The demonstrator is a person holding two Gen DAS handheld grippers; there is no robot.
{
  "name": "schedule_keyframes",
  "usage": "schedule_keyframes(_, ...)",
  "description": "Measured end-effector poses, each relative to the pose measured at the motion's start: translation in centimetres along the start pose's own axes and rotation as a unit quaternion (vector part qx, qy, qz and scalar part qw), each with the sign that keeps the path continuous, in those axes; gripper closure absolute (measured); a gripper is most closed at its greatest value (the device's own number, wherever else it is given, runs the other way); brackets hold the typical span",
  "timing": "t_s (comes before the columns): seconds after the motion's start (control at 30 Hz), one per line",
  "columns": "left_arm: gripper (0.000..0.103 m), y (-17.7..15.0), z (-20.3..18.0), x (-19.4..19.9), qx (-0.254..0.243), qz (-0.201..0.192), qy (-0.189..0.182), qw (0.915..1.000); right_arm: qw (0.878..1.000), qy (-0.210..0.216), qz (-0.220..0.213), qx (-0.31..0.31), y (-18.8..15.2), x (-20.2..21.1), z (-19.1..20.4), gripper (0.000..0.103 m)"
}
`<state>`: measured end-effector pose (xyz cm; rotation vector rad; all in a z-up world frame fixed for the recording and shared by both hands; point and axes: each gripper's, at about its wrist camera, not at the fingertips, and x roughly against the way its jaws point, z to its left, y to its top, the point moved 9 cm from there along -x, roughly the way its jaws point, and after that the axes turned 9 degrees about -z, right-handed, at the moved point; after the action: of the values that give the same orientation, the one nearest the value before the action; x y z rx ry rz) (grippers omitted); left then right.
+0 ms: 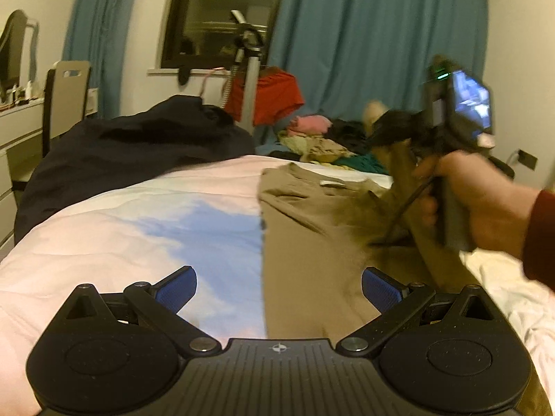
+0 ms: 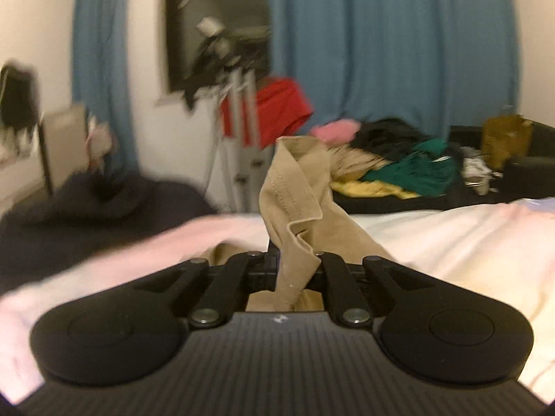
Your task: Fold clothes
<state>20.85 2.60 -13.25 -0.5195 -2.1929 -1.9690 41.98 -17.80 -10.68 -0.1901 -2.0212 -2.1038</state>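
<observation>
1. Step in hand: a fold of the tan cotton trousers (image 1: 312,228), which lie on the bed with the pink, white and sky-blue printed cover (image 1: 138,228). One end of the garment is raised off the bed; the rest lies flat along the right half of the cover, the waistband towards the far edge.
2. Right tongs (image 2: 295,274): clenched on a stitched hem or edge of the tan trousers. In the right wrist view the cloth stands up in a twisted column between the closed fingers. The left wrist view shows the right hand (image 1: 478,204) carrying this tool above the garment; that area is blurred.
3. Left tongs (image 1: 279,287): released, the blue-padded fingers (image 1: 177,289) spread wide. They grasp nothing and hover low above the bed at the near edge, over the trousers' left border. Contact with the cloth cannot be confirmed.
4. Next move, as a judgement: the raised end needs carrying over the flat part and laying down square; the left tongs could pin or grip the near edge to stop it dragging.
5. Other items: a heap of mixed-colour unfolded garments (image 2: 399,163) beyond the far edge; a dark navy quilted bundle (image 1: 131,145) at the far left corner.
</observation>
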Motion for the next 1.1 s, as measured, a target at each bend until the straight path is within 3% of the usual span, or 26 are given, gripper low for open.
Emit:
schedule_keyframes(0.13, 0.001, -0.6, 1.3, -0.5, 0.01, 0.01, 0.005, 0.9999, 0.998, 0.016, 0.051, 0.038, -3.3, -2.6, 2.9, 0.09)
schedule_keyframes(0.17, 0.001, -0.8, 1.5, -0.6, 0.015, 0.014, 0.004, 0.9998, 0.997, 0.024, 0.068, 0.026, -3.9, -2.7, 2.8, 0.081)
schedule_keyframes(0.2, 0.001, -0.9, 1.8, -0.8, 0.021, 0.018, 0.003, 0.9996, 0.996, 0.031, 0.083, 0.013, -4.4, -2.7, 2.8, 0.069)
schedule_keyframes(0.23, 0.001, -1.1, 2.0, -0.9, 0.027, 0.023, 0.002, 0.9994, 0.996, 0.036, 0.079, 0.004, -4.1, -2.1, 2.6, 0.034)
schedule_keyframes(0.27, 0.001, -1.2, 2.2, -1.0, 0.034, 0.026, -0.001, 0.9991, 0.997, 0.04, 0.073, -0.006, -3.9, -1.3, 2.4, 0.01)
schedule_keyframes(0.3, 0.001, -1.2, 2.2, -1.1, 0.04, 0.026, -0.004, 0.9989, 0.998, 0.041, 0.056, -0.012, -3.2, 0.1, 2.3, 0.007)
schedule_keyframes(0.5, 0.001, -1.0, 1.4, -0.1, 0.035, 0.018, -0.011, 0.9992, 0.998, 0.05, 0.01, -0.049, -0.6, 11.0, 1.6, 0.007)
schedule_keyframes(0.63, 0.001, -0.9, 0.4, 0.9, 0.014, 0.009, -0.01, 0.9998, 0.997, 0.036, 0.002, -0.063, -1.4, 20.0, 0.3, 0.007)
schedule_keyframes(0.83, 0.001, -1.6, -2.0, 3.1, -0.037, 0.003, -0.003, 0.9993, 0.994, 0.011, 0.005, -0.11, -5.5, 31.6, -1.5, 0.007)
schedule_keyframes(0.97, 0.001, -2.1, -3.6, 4.9, -0.05, 0.007, -0.006, 0.9987, 0.995, -0.013, -0.022, -0.094, -7.1, 36.0, -3.1, 0.007)
schedule_keyframes(1.1, 0.001, -2.6, -5.5, 6.6, -0.071, 0.008, -0.012, 0.9974, 0.994, -0.009, -0.017, -0.103, -7.7, 36.6, -4.4, 0.007)
